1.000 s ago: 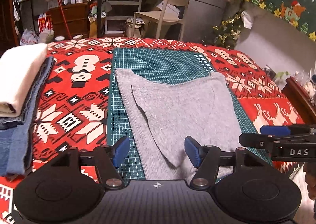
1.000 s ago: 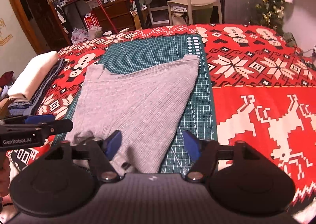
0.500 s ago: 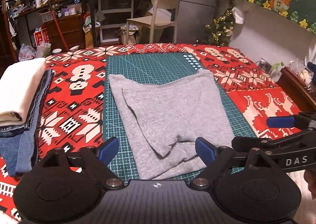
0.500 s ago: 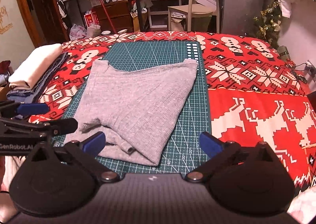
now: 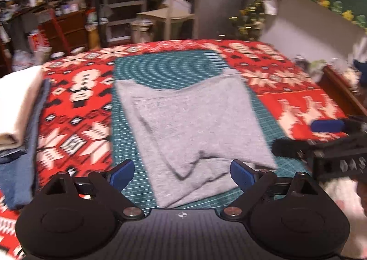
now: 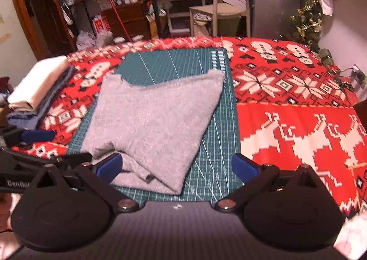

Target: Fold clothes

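Left gripper [image 5: 182, 174] opening, right gripper [image 6: 175, 167] wide open; both empty above grey sweater [image 5: 190, 127]. Chair [image 6: 226, 5] sharp only in right view.

Left hand-held gripper [image 5: 182, 174] opening above folded grey garment [image 5: 190, 131].

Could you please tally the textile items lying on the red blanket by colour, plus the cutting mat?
Grey garment: 1
White folded cloth: 1
Blue denim pieces: cannot tell how many, at least 1
Green cutting mat: 1
Total: at least 4
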Action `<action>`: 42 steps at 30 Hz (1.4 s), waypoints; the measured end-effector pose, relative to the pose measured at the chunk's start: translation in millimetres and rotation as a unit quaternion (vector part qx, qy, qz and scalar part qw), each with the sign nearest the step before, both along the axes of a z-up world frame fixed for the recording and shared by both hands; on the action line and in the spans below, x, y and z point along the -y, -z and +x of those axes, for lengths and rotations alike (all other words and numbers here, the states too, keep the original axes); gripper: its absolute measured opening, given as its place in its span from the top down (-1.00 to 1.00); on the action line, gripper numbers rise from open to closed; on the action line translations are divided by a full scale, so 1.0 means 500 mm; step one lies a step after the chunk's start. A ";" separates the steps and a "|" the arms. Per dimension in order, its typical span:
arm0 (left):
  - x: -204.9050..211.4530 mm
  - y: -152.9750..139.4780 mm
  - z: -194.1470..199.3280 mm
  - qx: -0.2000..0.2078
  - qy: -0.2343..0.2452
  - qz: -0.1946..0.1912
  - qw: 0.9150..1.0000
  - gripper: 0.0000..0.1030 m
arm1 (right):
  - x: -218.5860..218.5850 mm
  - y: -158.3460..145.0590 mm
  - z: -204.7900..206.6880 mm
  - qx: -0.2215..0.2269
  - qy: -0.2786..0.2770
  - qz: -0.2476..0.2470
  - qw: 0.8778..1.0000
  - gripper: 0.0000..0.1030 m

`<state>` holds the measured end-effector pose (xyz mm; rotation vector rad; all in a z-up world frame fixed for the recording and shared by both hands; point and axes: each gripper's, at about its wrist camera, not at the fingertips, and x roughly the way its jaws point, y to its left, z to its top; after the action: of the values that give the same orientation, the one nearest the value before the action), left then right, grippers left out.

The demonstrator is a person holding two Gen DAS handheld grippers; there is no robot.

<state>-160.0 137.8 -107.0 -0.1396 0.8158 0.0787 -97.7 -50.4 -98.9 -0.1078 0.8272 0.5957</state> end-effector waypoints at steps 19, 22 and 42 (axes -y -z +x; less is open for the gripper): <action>0.017 -0.007 0.044 0.025 -0.036 0.096 0.994 -0.92 | -0.003 -0.005 0.032 0.054 0.069 -0.062 0.994 -0.99; 0.020 -0.005 0.047 0.032 -0.040 0.100 0.994 -0.92 | -0.006 -0.008 0.034 0.068 0.081 -0.066 0.992 -0.99; -0.010 -0.016 0.088 0.019 -0.050 -0.014 0.998 -0.63 | 0.006 -0.023 0.072 0.021 0.042 0.026 0.999 -0.97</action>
<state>-115.9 142.9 -99.2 -0.2085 0.7723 0.1585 -61.8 -53.5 -87.5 -0.0380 0.7703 0.5347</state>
